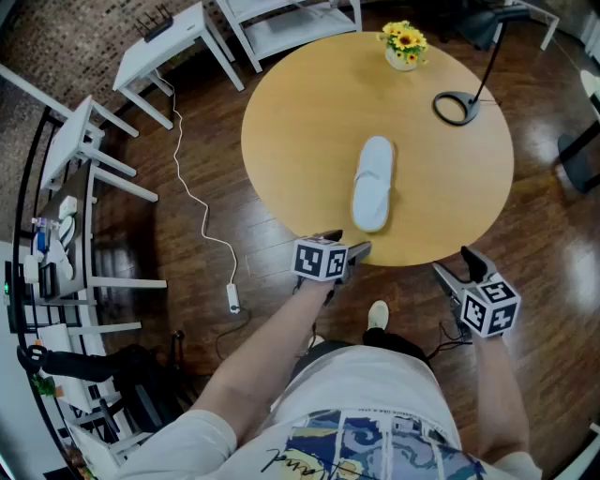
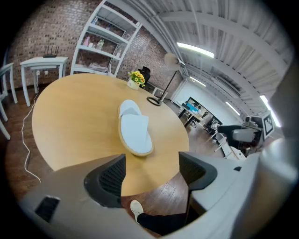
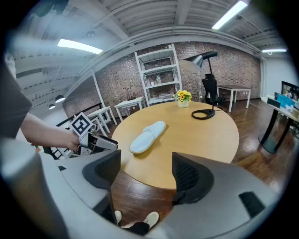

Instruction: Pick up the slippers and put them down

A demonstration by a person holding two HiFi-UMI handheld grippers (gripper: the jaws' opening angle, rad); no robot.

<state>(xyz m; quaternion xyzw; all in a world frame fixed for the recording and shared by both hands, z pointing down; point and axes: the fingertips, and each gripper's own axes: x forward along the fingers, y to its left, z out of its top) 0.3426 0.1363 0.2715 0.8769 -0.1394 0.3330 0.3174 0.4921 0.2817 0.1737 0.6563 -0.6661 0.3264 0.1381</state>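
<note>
Slipper [image 1: 372, 183] lies on table [image 1: 291, 141]; left gripper [image 1: 347, 244] and right gripper [image 1: 456, 264] hover at table's near edge, jaws apart, empty.

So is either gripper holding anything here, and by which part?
Nothing is held. The left gripper and right gripper are both open and empty, short of the white slipper, which lies untouched on the table.

Office-like loft studio: brick wall [image 3: 229, 60], white shelves [image 3: 159, 74] and office chair [image 3: 210, 88] far beyond the fingers [image 3: 191, 177], round wooden table [image 3: 205, 135] just ahead of them, wood floor [image 3: 135, 196] beneath, strip lights [image 3: 231, 14] overhead.
</note>
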